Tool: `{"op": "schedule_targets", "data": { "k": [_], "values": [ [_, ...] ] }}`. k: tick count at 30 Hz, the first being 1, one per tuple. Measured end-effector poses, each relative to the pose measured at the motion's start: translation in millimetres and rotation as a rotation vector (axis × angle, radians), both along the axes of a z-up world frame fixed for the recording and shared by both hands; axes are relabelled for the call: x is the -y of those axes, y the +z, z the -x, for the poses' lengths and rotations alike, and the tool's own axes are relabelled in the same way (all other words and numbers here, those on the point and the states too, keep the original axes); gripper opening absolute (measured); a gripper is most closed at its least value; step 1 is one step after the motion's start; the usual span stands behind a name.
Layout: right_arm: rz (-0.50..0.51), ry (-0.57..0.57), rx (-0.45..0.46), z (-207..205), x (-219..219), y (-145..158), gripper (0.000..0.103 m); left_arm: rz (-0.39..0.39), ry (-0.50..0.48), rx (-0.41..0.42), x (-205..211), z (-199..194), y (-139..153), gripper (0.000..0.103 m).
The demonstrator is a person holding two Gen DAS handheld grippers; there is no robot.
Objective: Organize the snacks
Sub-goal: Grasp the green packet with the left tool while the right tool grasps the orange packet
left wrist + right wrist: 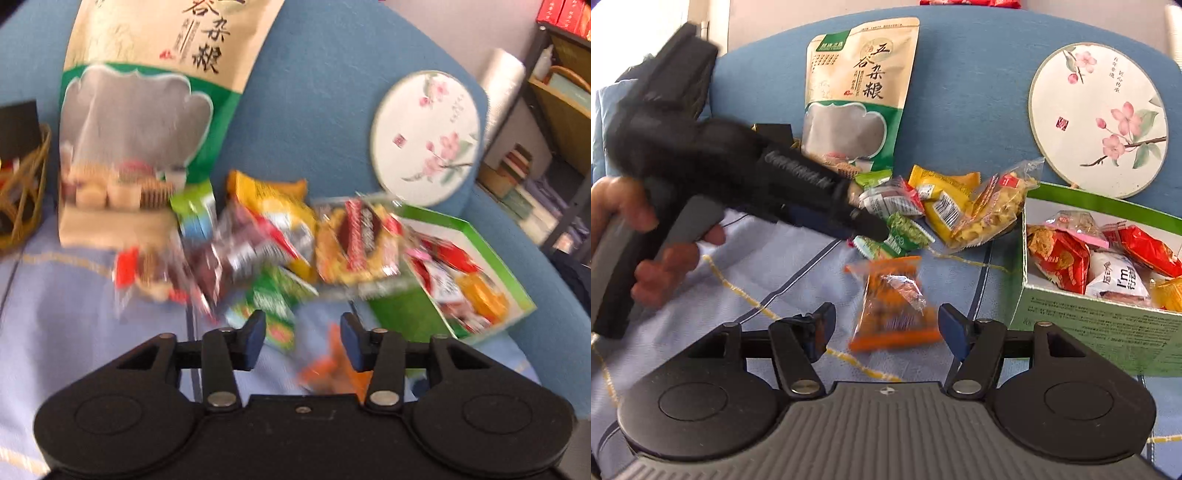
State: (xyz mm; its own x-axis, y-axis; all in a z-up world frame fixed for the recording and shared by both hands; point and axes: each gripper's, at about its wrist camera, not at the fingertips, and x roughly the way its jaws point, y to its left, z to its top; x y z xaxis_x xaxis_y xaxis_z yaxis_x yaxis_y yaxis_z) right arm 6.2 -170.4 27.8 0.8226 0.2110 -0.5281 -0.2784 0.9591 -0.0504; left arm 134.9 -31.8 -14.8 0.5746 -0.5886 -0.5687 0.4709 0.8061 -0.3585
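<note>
Several small snack packets [266,236] lie in a loose pile on a light blue cloth, also in the right wrist view [942,210]. A green box [1100,321] at the right holds several red, white and yellow packets; it shows in the left wrist view [461,280] too. An orange packet [892,302] lies alone on the cloth. My right gripper [886,325] is open with the orange packet between its fingers, not clamped. My left gripper [303,339] is open and empty, just above a green packet [273,306]. From the right wrist view the left gripper [871,229] reaches into the pile.
A tall beige and green grain snack bag [857,99] leans on the blue sofa back. A round floral fan [1097,122] leans at the right. A gold wire basket [22,206] stands at far left. Shelves [554,110] stand beyond the sofa.
</note>
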Motion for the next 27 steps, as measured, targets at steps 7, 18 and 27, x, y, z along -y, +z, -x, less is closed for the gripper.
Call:
{"op": "schedule_targets", "data": {
  "k": [7,18,27],
  "values": [
    [-0.017,-0.018,-0.023,-22.6,-0.5,-12.9,0.102,-0.106,0.031,-0.025,26.8,-35.2,-17.8,0.072],
    [-0.138,-0.022,-0.118,-24.3,11.9,-0.2,0.081,-0.144,-0.029,-0.073,2.9,-7.4,-24.0,0.055],
    [-0.072,0.043,-0.072,-25.4,-2.7,-12.9,0.099,-0.136,0.011,-0.061,-1.7,-2.9,-25.6,0.071]
  ]
}}
